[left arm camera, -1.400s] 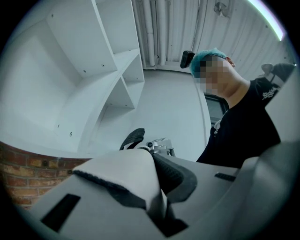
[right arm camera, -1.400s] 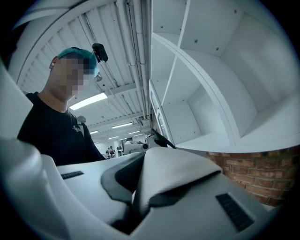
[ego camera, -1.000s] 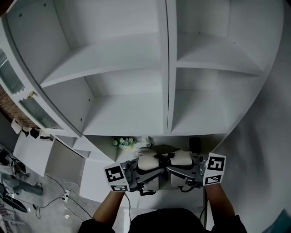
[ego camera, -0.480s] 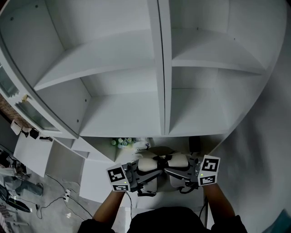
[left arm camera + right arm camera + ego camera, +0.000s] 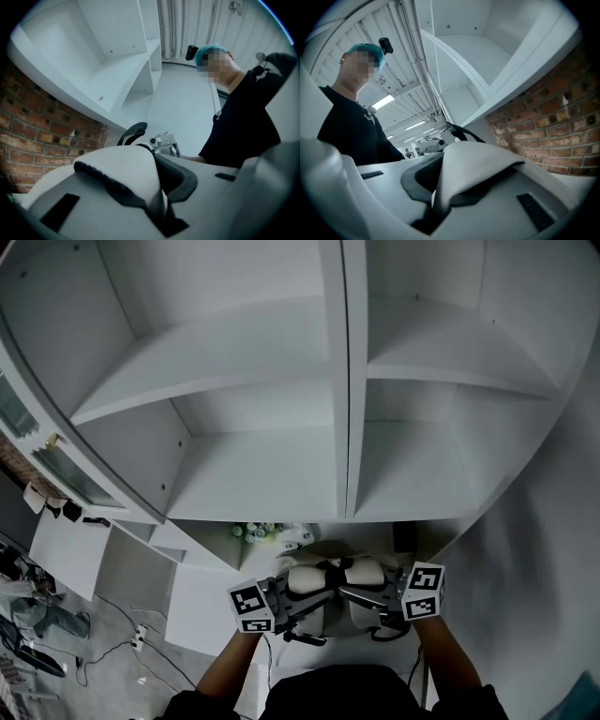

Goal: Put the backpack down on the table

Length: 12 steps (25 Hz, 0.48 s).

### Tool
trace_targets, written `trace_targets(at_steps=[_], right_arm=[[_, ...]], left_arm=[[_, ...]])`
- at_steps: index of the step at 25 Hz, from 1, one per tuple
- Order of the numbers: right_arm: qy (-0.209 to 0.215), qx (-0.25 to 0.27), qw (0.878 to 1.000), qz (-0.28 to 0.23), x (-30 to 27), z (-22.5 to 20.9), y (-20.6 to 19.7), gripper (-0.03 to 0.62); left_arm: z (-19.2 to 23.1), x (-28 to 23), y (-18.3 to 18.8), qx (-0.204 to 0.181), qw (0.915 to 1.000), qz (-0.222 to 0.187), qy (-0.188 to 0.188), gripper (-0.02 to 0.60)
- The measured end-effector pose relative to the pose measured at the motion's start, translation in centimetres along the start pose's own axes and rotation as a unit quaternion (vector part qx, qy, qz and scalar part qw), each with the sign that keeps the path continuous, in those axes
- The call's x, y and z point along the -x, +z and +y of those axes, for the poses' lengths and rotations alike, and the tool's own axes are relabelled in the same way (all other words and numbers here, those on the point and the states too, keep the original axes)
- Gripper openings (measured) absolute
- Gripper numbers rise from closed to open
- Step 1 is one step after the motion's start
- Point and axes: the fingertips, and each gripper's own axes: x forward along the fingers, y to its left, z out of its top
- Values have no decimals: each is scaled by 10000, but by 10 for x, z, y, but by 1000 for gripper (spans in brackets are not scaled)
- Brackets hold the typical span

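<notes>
The backpack (image 5: 333,577) is cream-white with black straps and hangs low in the head view, just in front of the person. My left gripper (image 5: 298,602) is shut on its padded left shoulder strap (image 5: 119,171), which runs between the jaws. My right gripper (image 5: 364,594) is shut on the other strap (image 5: 480,161). The black top handle (image 5: 132,131) arches up behind the straps. In the left gripper view the right gripper (image 5: 164,143) shows just past the strap. The two grippers point toward each other, roughly level.
White shelving (image 5: 342,409) rises ahead, with an upright divider at the middle. A white table top (image 5: 202,610) lies below the bag at the left. Small green and white items (image 5: 261,532) and a black object (image 5: 403,538) sit behind the bag. A brick wall (image 5: 553,126) stands under the shelf.
Both grippers have sunk with the backpack and look smaller and closer together in the head view. The grips on the straps are unchanged.
</notes>
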Motion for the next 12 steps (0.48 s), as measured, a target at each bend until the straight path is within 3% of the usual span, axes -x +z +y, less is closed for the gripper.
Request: trace_targets(at_steps=[12], right_arm=[[-217, -388, 9990, 25, 0, -31, -39, 44]], left_arm=[[24, 0, -41, 553, 9979, 56, 338, 58]])
